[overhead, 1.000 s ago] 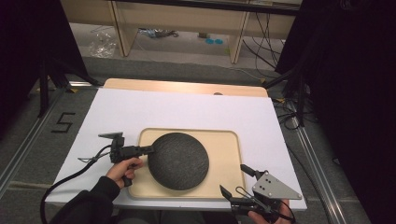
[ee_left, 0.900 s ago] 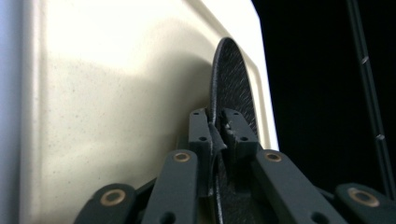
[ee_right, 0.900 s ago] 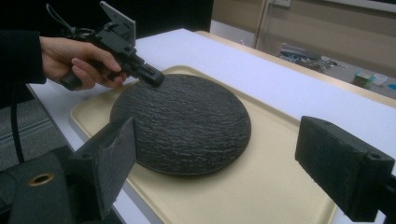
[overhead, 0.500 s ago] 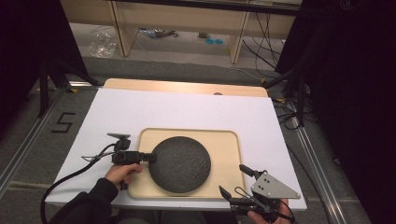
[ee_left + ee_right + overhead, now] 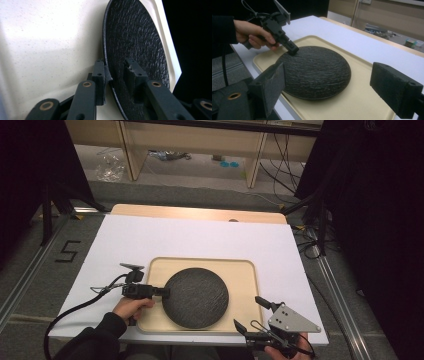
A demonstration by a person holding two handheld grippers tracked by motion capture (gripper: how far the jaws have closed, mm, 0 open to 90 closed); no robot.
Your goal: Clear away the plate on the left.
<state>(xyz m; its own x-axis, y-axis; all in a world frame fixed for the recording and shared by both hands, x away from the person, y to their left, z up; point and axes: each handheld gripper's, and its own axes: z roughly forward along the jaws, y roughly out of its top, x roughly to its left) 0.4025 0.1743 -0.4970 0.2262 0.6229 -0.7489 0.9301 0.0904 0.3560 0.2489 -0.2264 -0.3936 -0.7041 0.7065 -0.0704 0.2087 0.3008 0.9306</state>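
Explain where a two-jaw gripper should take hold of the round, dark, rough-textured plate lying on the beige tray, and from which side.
Grip the thin rim of the round dark textured plate, coming in low from its left edge, as the left gripper does: one jaw under, one over. The plate is broad and shallow, so only its edge fits between jaws; the beige tray leaves room there.

Black plate (image 5: 195,297) lowered from tilt, now flat in tray (image 5: 247,285); left gripper (image 5: 165,292) shifted slightly down.
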